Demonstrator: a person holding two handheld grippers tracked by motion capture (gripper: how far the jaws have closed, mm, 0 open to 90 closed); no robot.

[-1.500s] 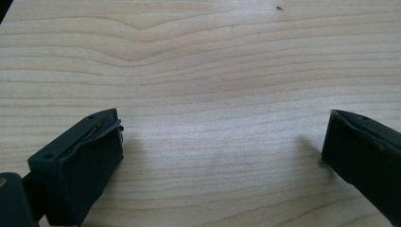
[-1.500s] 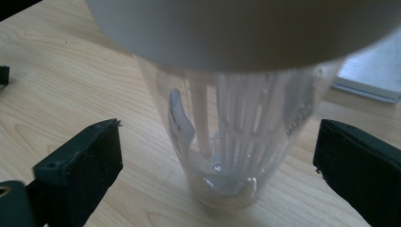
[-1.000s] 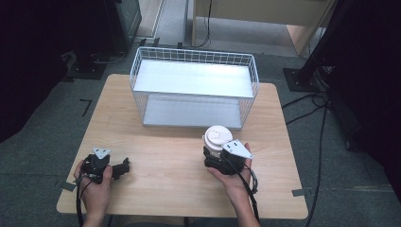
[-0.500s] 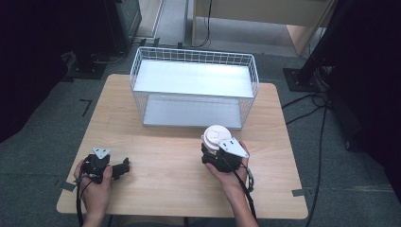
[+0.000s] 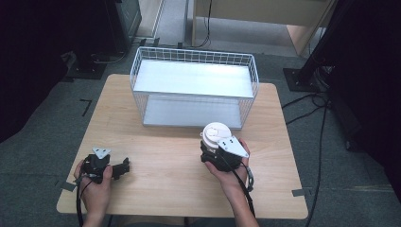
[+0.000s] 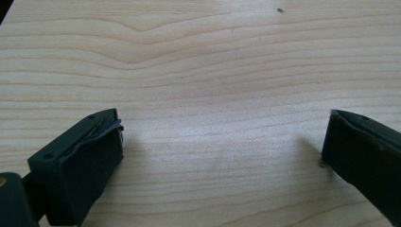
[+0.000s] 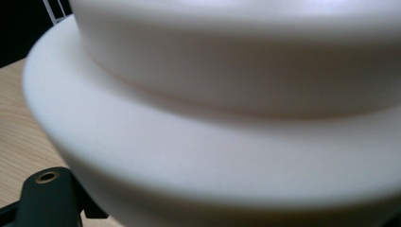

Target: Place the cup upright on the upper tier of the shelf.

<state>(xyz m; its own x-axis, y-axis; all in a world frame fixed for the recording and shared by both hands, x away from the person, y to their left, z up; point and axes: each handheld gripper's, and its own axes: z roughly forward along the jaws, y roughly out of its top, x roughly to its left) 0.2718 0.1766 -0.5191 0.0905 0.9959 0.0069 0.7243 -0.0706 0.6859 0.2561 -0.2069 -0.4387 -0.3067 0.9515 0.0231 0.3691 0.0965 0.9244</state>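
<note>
Grasp step: right gripper (image 5: 211,145) has just closed on the white lidded cup (image 5: 215,132), at table (image 5: 165,156) centre-right, 6 o'clock of the wire basket (image 5: 194,87). Left gripper (image 5: 124,166) idle, jaws apart. Next: lift clear of the rim.

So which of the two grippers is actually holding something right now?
The right gripper: it is closed on the white lidded cup in front of the wire basket. The left gripper has its jaws spread apart over bare table.

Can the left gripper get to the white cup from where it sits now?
Probably yes: bare table lies between the left gripper and the white cup. But the right gripper already has its jaws closed on the cup.
</note>
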